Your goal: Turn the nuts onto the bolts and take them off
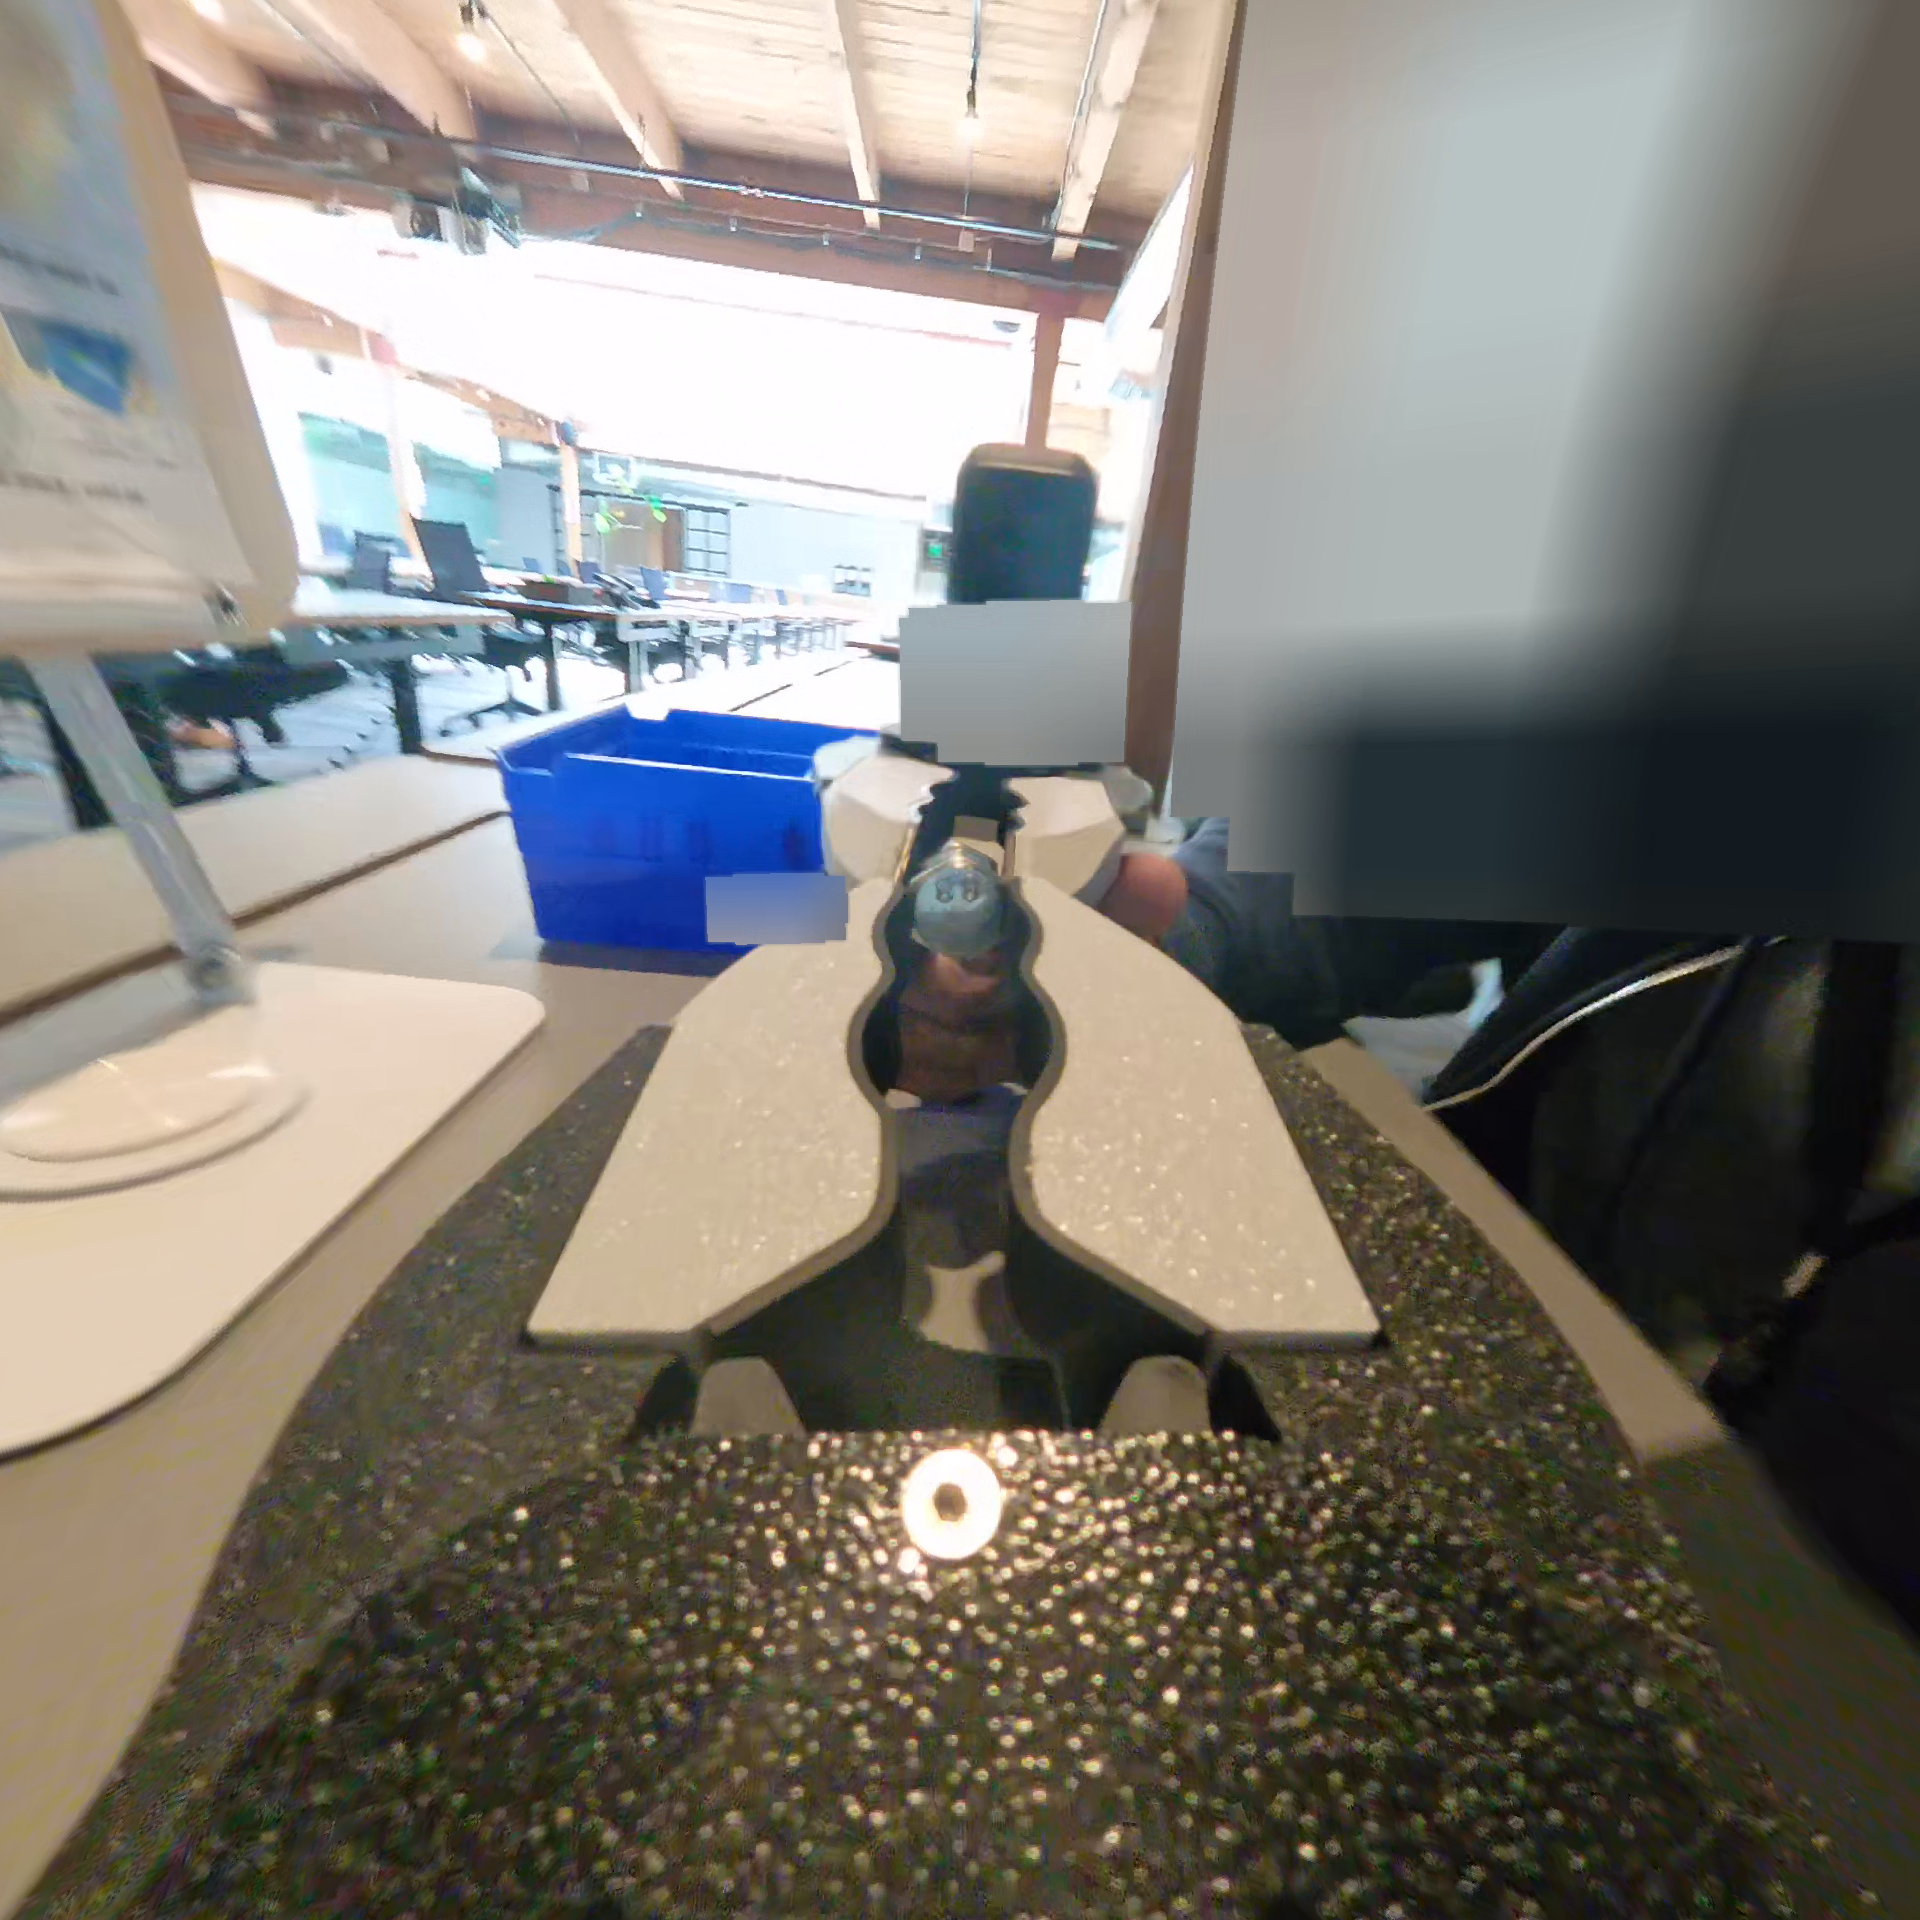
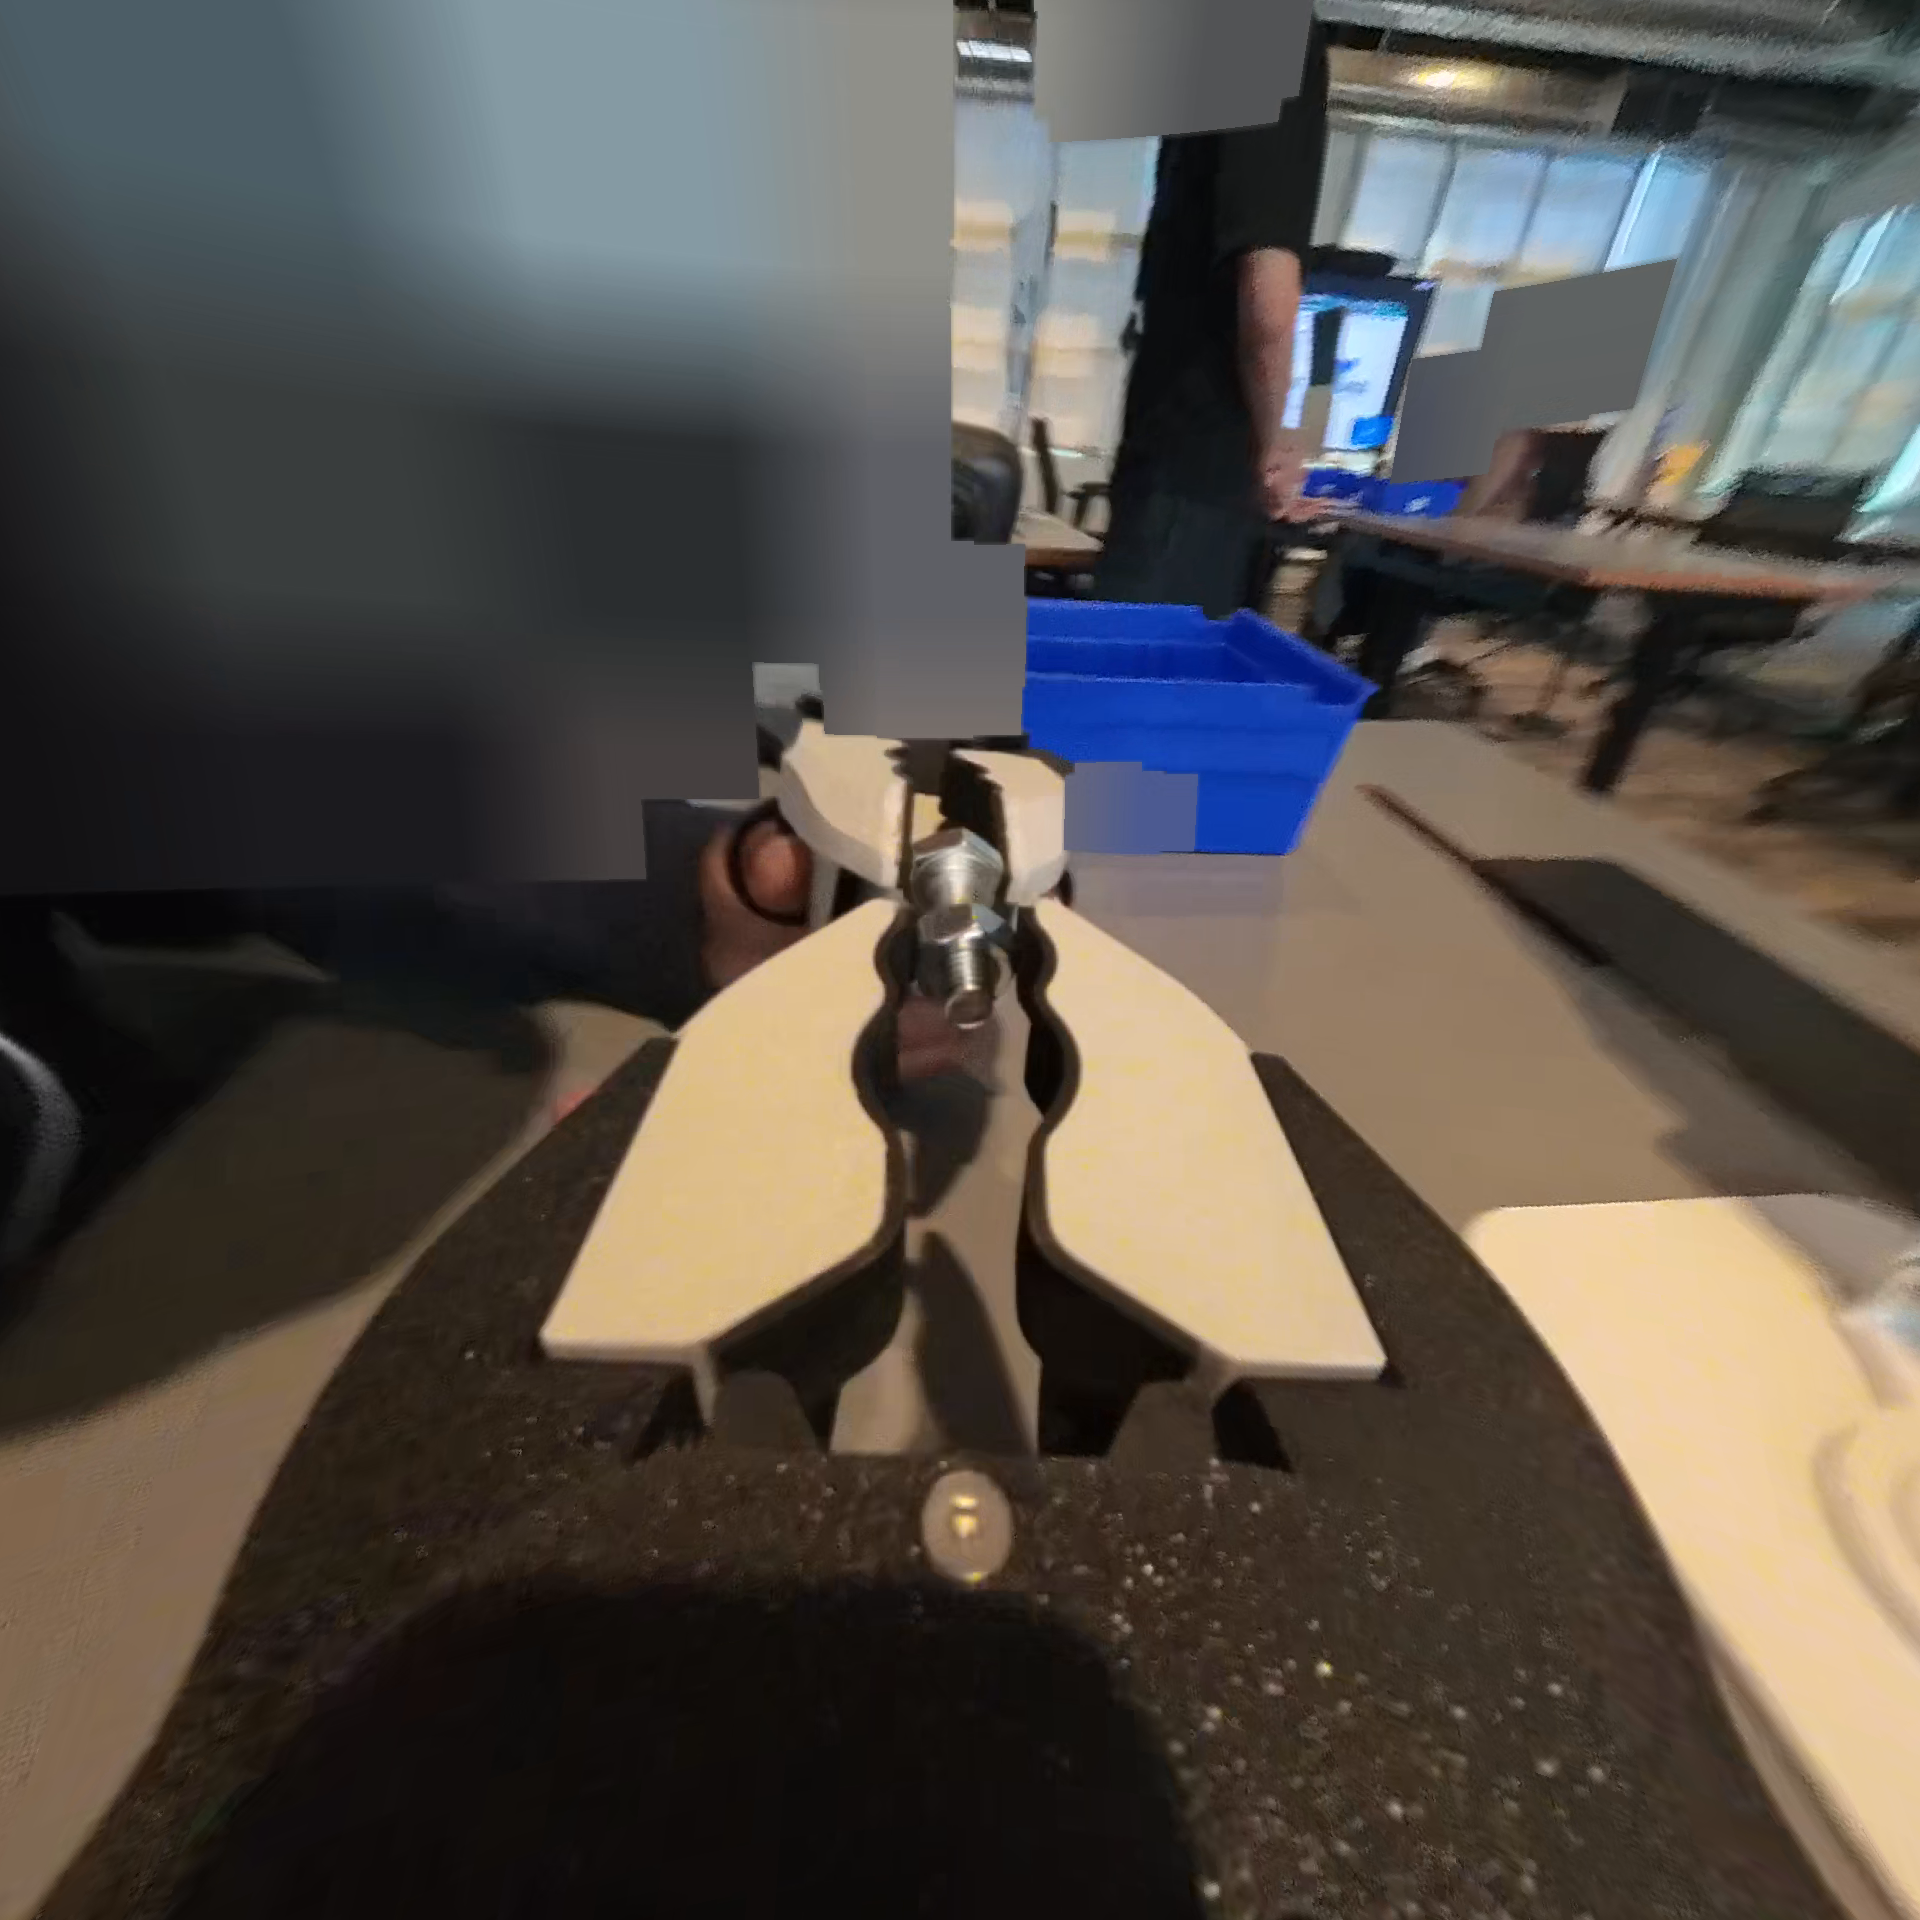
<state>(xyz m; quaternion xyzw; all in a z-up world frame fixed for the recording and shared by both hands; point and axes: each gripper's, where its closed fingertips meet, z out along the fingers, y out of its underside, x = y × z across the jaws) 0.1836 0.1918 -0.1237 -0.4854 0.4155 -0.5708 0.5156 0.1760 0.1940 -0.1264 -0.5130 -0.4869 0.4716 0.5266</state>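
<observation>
Left gripper [image 1: 956,920]: fingers closed on the head of a silver bolt [image 1: 954,906], held at the tips, 12 o'clock of the palm. Right gripper [image 2: 961,925]: fingers closed on a hex nut [image 2: 961,923] partway along the bolt's thread; threaded end points toward the right wrist camera. The two grippers meet tip to tip above a grey table [image 2: 1403,987]. Blue bin [image 1: 665,821]: on the table at 10 o'clock in the left view, 1 o'clock in the right. White stand base [image 1: 239,1122]: at 9 o'clock in the left view.
</observation>
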